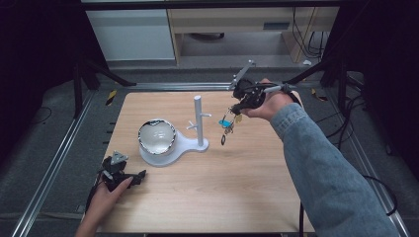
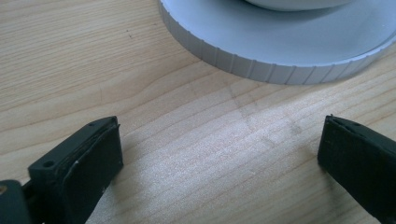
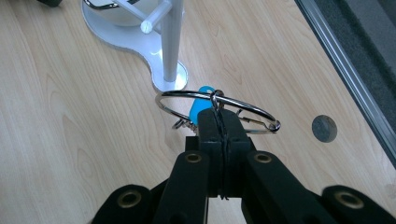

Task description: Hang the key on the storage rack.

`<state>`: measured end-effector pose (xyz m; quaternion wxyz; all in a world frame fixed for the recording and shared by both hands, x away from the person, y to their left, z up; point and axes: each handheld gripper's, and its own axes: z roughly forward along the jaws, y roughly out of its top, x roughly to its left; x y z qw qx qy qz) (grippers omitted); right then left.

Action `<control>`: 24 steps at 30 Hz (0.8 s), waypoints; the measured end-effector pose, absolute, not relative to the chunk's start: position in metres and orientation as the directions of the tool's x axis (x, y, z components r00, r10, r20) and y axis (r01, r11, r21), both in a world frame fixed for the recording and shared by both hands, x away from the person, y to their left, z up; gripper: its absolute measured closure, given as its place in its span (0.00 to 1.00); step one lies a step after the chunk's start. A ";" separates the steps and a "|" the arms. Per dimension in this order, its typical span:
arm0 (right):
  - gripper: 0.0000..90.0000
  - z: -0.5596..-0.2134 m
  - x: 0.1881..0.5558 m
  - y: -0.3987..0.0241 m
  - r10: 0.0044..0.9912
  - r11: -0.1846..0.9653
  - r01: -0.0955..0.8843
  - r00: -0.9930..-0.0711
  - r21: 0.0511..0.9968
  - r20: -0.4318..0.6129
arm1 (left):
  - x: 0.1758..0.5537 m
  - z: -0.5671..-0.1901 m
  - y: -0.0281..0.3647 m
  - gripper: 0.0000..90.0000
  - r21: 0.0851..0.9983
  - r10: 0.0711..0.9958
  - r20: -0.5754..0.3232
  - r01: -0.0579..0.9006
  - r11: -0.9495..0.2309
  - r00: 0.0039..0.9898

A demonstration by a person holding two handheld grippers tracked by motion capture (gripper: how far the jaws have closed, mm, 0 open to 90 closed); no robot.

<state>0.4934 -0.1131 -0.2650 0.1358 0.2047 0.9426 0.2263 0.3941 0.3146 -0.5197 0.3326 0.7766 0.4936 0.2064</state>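
While gripped, key ring (image 3: 217,108) lies level

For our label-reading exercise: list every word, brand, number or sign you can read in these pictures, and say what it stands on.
None can be read.
The blue tag on the key ring: no print shows on it.
The white stand and bowl: plain.
The wooden table: bare grain.

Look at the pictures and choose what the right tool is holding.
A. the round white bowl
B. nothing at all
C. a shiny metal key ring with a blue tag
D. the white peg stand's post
C: in the right gripper view the right tool has its black jaws pressed together on the shiny metal key ring with a blue tag, held above the wooden table.
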 end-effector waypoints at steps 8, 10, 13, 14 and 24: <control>1.00 -0.256 0.494 -0.105 0.431 0.824 0.303 -0.884 0.479 -0.182 | 0.394 -0.520 0.315 0.00 0.720 0.904 -0.007 0.629 -0.292 0.427; 1.00 -0.255 0.495 -0.105 0.433 0.824 0.304 -0.882 0.479 -0.184 | 0.394 -0.520 0.315 0.00 0.720 0.904 -0.008 0.629 -0.292 0.428; 1.00 -0.251 0.495 -0.103 0.431 0.822 0.297 -0.882 0.487 -0.189 | 0.394 -0.520 0.315 0.00 0.720 0.904 -0.007 0.629 -0.292 0.427; 1.00 -0.250 0.495 -0.102 0.431 0.821 0.296 -0.883 0.489 -0.188 | 0.394 -0.520 0.315 0.00 0.720 0.904 -0.008 0.630 -0.292 0.428; 1.00 -0.243 0.495 -0.098 0.429 0.824 0.293 -0.882 0.485 -0.195 | 0.394 -0.520 0.315 0.00 0.720 0.904 -0.008 0.630 -0.292 0.427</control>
